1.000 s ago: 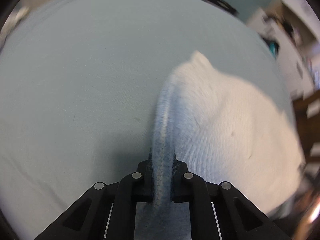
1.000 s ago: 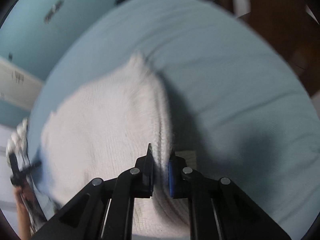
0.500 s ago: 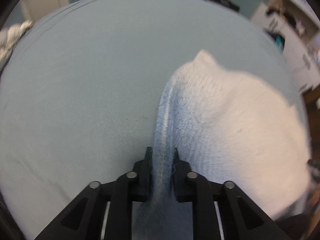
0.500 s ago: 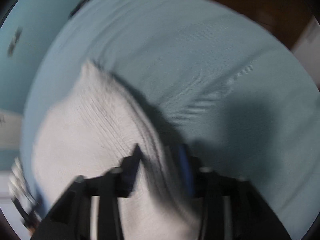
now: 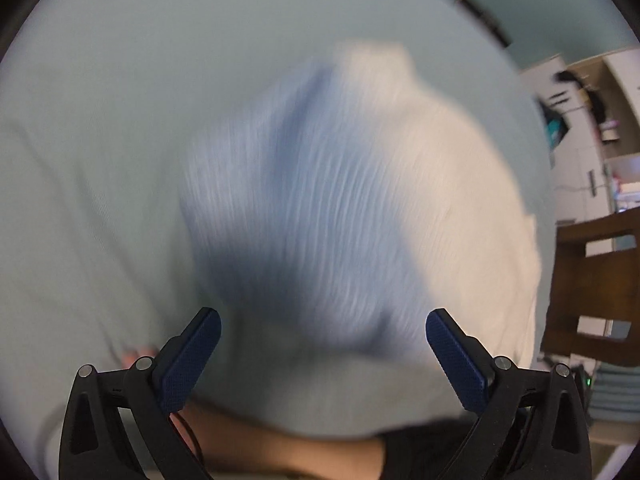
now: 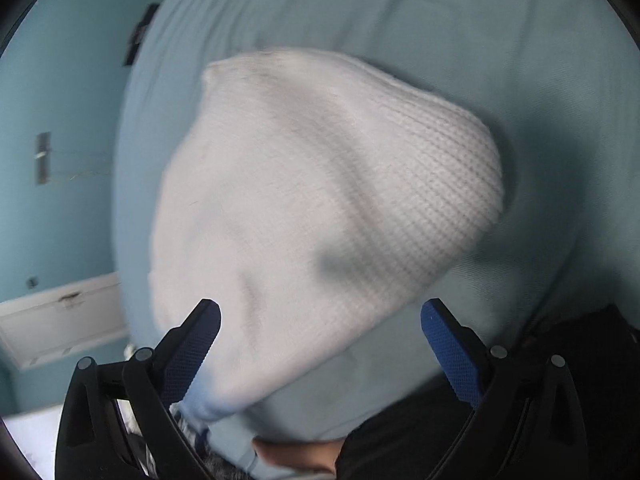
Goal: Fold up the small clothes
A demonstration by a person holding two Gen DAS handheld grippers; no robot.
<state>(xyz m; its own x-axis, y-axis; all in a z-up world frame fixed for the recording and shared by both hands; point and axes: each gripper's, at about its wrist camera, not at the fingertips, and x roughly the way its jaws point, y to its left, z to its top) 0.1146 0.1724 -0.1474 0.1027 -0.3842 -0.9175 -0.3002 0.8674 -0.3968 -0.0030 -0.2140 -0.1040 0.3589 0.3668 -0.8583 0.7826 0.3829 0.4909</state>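
both grippers, left (image 5: pixel 323 330) & right (image 6: pixel 320 322), wide apart, empty; white knit garment (image 6: pixel 320 200) on blue sheet (image 6: pixel 520 60).

Around you, a pale blue sheeted bed (image 6: pixel 400 8) fills the room's middle; teal wall (image 6: pixel 60 100) behind; white cabinets (image 5: pixel 580 152) and a dark wooden chair (image 5: pixel 592 288) stand beside it.

Blur and cut-offs ahead of your grippers

Ahead of your left gripper (image 5: pixel 323 334), the white knit garment (image 5: pixel 360 200) is smeared by motion blur, so you cannot read its folds. Below your right gripper (image 6: pixel 320 326), the garment's near end runs behind the left finger (image 6: pixel 188 356); the frame's bottom edge crops your forearm (image 6: pixel 296 454).
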